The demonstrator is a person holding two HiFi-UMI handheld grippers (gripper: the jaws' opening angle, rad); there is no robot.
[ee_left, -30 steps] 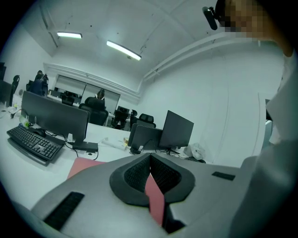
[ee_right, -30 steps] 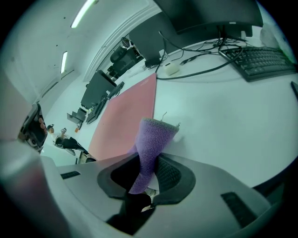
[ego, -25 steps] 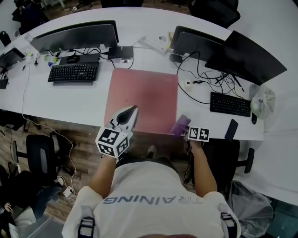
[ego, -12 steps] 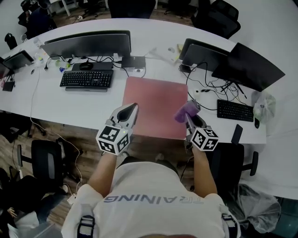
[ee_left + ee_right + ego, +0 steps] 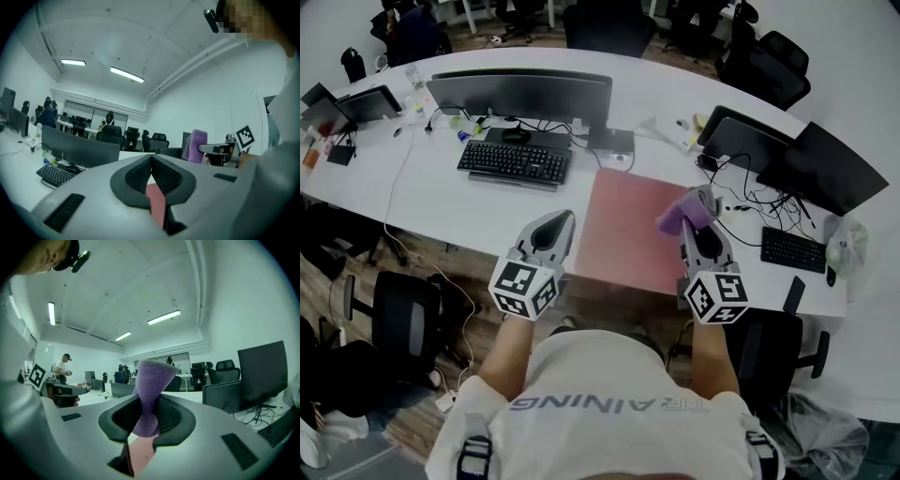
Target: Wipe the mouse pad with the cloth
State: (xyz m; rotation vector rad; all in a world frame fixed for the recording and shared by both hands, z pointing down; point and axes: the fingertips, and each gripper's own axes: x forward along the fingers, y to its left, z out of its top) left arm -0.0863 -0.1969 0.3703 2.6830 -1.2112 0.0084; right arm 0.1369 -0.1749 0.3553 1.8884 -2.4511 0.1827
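In the head view, the pink mouse pad (image 5: 623, 234) lies flat on the white worktop (image 5: 441, 202). A black keyboard (image 5: 516, 161) sits to its left below a dark monitor (image 5: 525, 92), and tangled cables (image 5: 759, 211) and a second keyboard (image 5: 795, 250) lie to its right. The left tool (image 5: 565, 218) hovers by the pad's left edge. The right tool (image 5: 705, 199) is over the pad's right side with a purple cloth (image 5: 678, 214) at its tip. In the left gripper view, the jaws are pressed together with nothing between them, and the pad shows below. In the right gripper view, the jaws are clamped on the cloth, which sticks up past them, with the pad visible underneath.
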